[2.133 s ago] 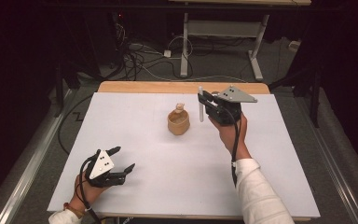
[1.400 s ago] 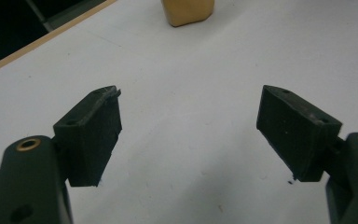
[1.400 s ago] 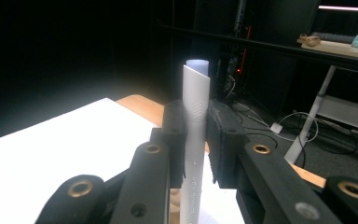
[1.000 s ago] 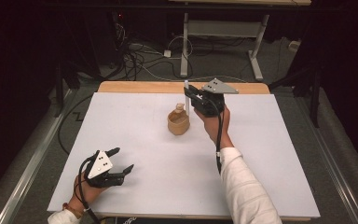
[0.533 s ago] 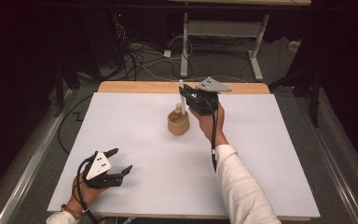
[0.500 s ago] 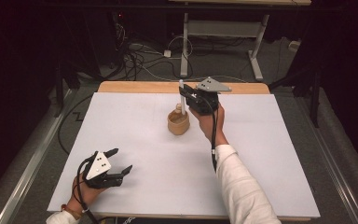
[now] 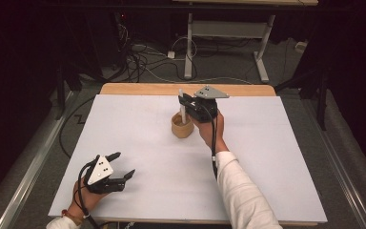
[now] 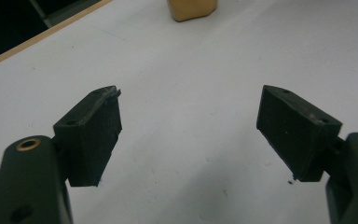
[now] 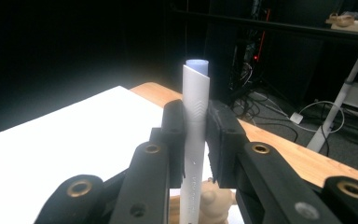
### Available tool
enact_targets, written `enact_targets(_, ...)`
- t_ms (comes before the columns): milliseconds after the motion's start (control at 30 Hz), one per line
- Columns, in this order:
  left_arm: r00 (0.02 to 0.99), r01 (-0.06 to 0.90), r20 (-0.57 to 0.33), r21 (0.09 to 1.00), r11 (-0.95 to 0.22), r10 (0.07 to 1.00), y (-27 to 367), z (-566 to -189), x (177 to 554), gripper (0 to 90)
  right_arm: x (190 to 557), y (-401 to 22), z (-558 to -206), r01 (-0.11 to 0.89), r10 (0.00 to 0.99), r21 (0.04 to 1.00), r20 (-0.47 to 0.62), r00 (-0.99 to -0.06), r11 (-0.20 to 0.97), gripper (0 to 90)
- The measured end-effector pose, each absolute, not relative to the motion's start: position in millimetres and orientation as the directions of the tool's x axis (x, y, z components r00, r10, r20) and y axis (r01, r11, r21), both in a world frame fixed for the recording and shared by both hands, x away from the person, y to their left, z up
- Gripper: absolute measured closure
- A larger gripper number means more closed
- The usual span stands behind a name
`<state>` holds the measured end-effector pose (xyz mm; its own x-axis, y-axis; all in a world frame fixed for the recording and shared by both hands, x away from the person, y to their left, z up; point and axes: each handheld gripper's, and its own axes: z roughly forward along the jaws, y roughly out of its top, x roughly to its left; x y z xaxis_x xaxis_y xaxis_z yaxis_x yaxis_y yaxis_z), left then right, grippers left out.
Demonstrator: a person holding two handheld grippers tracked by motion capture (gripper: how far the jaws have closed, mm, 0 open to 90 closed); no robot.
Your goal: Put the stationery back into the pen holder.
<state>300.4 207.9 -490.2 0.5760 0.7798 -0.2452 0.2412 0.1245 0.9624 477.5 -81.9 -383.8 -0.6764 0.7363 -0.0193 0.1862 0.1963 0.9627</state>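
white tube (image 9: 196, 135) upright, clamped in right tool (image 9: 196, 140), over holder (image 7: 182, 126).

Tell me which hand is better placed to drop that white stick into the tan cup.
The right. The right gripper already clamps the white stick upright, directly over the tan cup. The left gripper rests open and empty near the table's front edge, well away from the cup.

Right gripper (image 7: 187, 106) clamped on upright white tube (image 7: 182, 106) over tan pot (image 7: 182, 127); left gripper (image 7: 119, 166) gaping near-left.
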Motion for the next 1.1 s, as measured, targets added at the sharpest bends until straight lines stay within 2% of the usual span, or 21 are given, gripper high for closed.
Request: enact_targets(1100, 0.581, 0.242, -0.235, 0.964, 0.110, 0.779, 206.2, -491.5, 299.2, 21.1, 475.7, -79.7, -414.5, 0.238, 0.739, 0.942, -0.016, -0.673, 0.238, 77.9)
